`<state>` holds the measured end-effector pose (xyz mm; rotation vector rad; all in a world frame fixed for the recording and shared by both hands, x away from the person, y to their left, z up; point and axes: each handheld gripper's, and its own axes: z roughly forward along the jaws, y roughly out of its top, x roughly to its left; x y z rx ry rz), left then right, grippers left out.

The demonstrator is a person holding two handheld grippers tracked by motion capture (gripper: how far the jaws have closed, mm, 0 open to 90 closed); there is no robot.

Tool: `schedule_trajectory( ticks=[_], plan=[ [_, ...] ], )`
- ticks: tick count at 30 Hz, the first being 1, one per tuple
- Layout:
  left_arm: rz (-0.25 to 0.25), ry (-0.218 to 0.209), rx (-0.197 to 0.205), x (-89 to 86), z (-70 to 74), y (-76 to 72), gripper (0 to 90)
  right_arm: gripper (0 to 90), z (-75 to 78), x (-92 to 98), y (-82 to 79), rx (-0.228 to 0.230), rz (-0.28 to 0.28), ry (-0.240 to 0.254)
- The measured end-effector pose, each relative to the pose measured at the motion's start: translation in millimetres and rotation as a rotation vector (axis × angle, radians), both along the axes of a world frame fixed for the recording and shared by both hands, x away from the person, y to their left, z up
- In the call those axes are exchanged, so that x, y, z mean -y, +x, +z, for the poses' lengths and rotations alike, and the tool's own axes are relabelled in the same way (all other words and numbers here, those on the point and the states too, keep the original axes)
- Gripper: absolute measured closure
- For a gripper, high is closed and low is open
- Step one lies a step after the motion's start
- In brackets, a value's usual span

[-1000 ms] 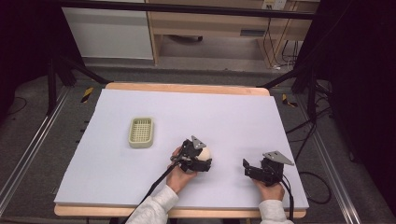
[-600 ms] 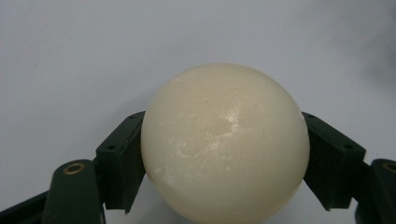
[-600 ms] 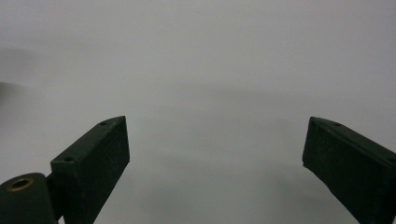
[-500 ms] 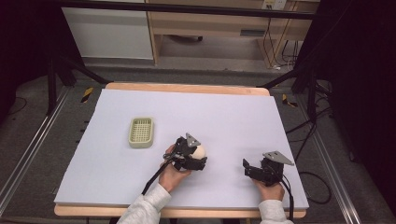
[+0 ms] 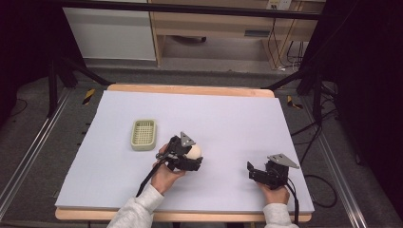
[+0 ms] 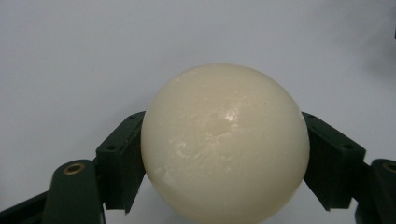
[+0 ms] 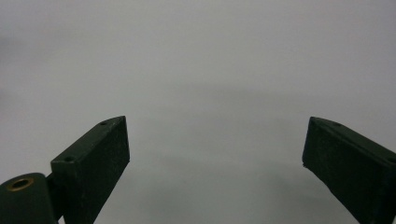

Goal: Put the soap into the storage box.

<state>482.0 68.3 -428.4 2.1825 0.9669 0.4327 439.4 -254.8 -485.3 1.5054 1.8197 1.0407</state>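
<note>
One ball [image 6: 225, 142] is clamped in the left gripper [image 5: 190, 154] at frame centre; one basket [image 5: 143, 134] lies upper left; the right gripper [image 7: 215, 154] is spread, grasping nothing.

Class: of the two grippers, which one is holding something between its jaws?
The left gripper: its jaws press both sides of a cream ball. The right gripper has open jaws with nothing between them.

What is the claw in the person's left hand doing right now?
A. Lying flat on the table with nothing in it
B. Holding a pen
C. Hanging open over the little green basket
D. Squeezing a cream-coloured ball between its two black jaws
D: in the left gripper view the left claw has one black jaw pressed against each side of the cream-coloured ball, and in the high view it sits apart from the green basket.
</note>
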Motion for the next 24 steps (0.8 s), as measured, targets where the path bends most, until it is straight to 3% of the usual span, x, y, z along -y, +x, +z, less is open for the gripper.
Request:
schedule_trajectory(
  ticks=[10, 24],
  plan=[
    [0.019, 0.006, 0.012, -24.2, 11.4, 3.8, 24.0, 7.8, 0.0, -0.1, 0.0, -0.001, -0.001, -0.001],
    [0.064, -0.002, 0.011, -49.1, 10.9, 9.4, 24.0, 7.8, -0.1, -0.1, 0.2, -0.003, -0.002, 0.0]
  ],
)
